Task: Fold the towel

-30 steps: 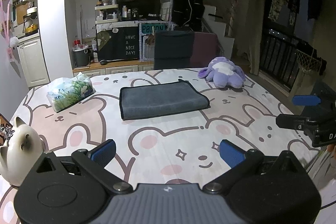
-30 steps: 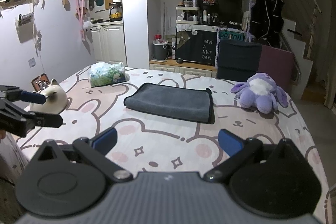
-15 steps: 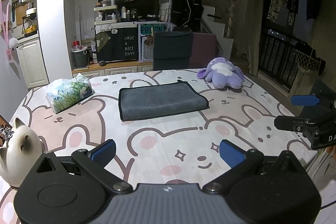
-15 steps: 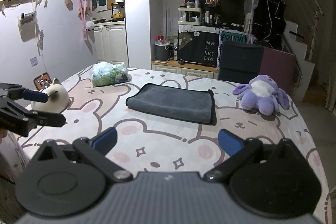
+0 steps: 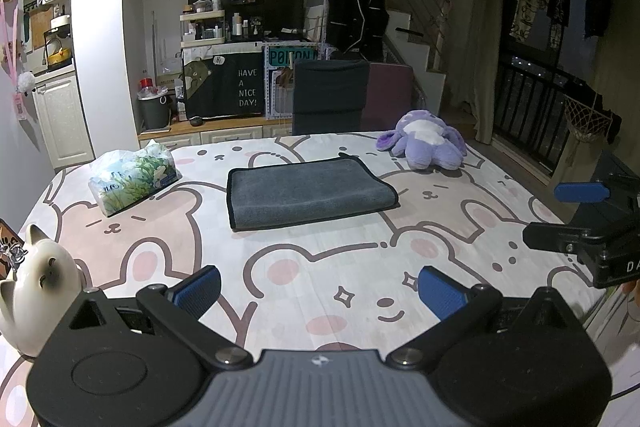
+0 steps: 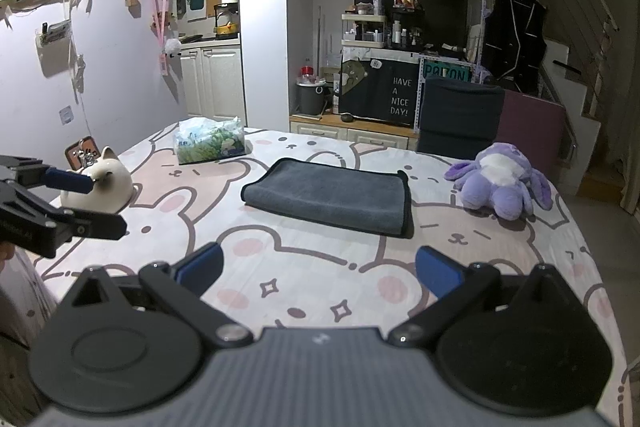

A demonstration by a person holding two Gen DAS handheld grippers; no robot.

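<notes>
Left wrist view shows your towel (image 5: 308,191) lying folded mid-table (image 5: 320,267), between the tissue pack (image 5: 134,177) and purple plush (image 5: 426,145). Your left gripper (image 5: 318,291) and right gripper (image 6: 318,269) hover near the table's edge, well apart from the towel, jaws spread wide and empty.

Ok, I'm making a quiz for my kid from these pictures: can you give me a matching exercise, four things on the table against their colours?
Things:
1. towel
2. plush toy
3. cat figurine
4. tissue pack

Colours:
A. cream with dark ear tips
B. white and green
C. dark grey
D. purple and white

Pairs: 1-C, 2-D, 3-A, 4-B
</notes>
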